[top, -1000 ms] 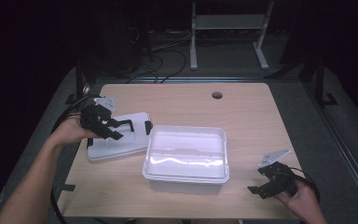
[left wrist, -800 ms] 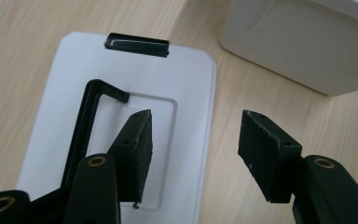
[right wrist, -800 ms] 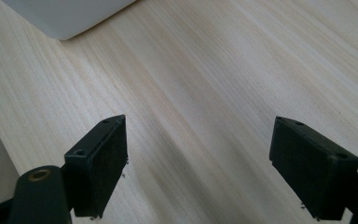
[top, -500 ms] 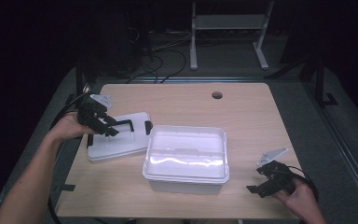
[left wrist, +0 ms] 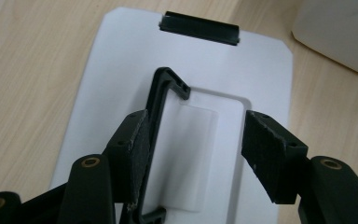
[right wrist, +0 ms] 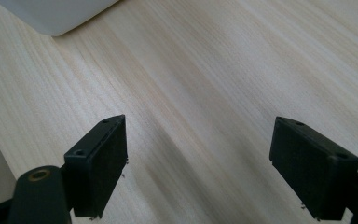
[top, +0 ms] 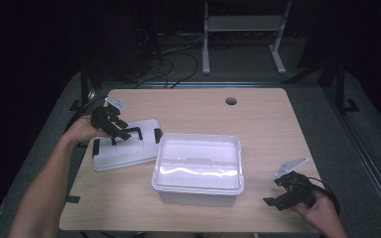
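A flat white plastic lid (top: 124, 145) with a black carrying handle (left wrist: 161, 109) lies on the pale wooden table (top: 258, 124), just left of the open white plastic storage box (top: 197, 167), as the left gripper (top: 120, 130) hangs over the handle, jaws partly apart and just opened a little further, gripping nothing. One pad sits beside the handle bar, so closing here could miss it or skid the light lid. The right gripper (top: 284, 194) rests wide open, empty, near the table's right front corner.
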Demonstrator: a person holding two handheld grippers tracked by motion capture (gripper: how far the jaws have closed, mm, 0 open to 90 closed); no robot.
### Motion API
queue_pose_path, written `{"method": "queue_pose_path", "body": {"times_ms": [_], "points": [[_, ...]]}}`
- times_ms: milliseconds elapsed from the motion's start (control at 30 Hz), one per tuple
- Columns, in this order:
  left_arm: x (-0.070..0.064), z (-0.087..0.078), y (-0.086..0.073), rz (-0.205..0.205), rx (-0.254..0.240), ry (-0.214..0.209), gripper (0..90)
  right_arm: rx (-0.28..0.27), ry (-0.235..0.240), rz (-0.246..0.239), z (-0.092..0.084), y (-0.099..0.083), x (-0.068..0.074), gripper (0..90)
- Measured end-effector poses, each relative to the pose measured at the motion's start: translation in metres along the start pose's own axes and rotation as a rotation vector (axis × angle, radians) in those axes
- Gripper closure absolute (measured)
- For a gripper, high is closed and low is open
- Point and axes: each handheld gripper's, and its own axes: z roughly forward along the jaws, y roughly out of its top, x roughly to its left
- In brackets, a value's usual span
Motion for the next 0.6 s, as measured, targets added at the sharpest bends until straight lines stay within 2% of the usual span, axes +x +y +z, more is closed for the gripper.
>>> {"method": "queue_pose_path", "body": {"times_ms": [100, 333, 400, 433, 500, 533, 567, 600], "points": [[0.004, 0.001, -0.001, -0.011, -0.003, 0.010, 41.1, 0.002, 0.003, -0.003, 0.001, 0.000, 0.000, 18.5], [0.013, 0.014, -0.007, -0.029, 0.029, 0.039, 42.5, 0.006, 0.010, -0.009, 0.003, 0.003, 0.003, 18.6], [0.013, 0.018, -0.007, -0.023, 0.047, 0.027, 51.0, 0.004, 0.010, -0.007, 0.003, 0.003, 0.003, 18.6], [0.013, 0.022, -0.007, -0.014, 0.076, 0.036, 54.7, 0.004, 0.012, -0.007, 0.003, 0.002, 0.003, 18.6], [0.013, 0.022, -0.007, -0.011, 0.085, 0.043, 57.5, 0.005, 0.013, -0.006, 0.003, 0.002, 0.003, 18.6], [0.013, 0.021, -0.008, -0.011, 0.087, 0.048, 62.0, 0.007, 0.013, -0.006, 0.004, 0.002, 0.003, 18.6], [0.013, 0.020, -0.008, -0.016, 0.083, 0.046, 70.4, 0.008, 0.013, -0.008, 0.004, 0.003, 0.003, 18.6], [0.013, 0.020, -0.008, -0.016, 0.081, 0.052, 70.4, 0.008, 0.013, -0.008, 0.004, 0.003, 0.003, 18.6]]}}
